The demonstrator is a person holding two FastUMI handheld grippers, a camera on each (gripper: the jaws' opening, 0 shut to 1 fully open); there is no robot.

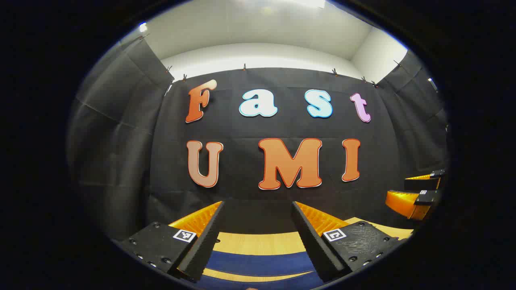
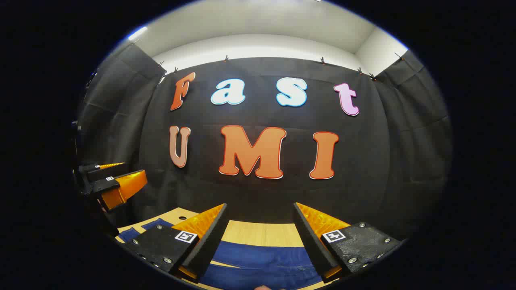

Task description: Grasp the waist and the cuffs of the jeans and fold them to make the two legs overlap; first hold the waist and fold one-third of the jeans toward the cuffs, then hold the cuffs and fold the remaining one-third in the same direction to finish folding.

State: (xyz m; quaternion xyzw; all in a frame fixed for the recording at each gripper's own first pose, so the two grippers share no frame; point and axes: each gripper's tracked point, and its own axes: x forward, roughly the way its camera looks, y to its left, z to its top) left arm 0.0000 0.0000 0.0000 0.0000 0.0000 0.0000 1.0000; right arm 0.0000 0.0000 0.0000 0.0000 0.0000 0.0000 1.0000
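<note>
Both claws hover wide apart, empty: left claw [image 1: 256,237], right claw [image 2: 260,237]. Jeans [image 2: 262,257] lie flat on the worktop [image 2: 262,233] below. Best to drop low, pinching waist and cuffs squarely.

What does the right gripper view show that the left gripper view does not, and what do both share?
Right gripper view: the left gripper at the left edge, and a stitched seam on the jeans. Left gripper view: the right gripper at the right edge, the jeans as a narrow band. Both: an open gripper over jeans on the wooden table, facing the black cloth wall.
</note>
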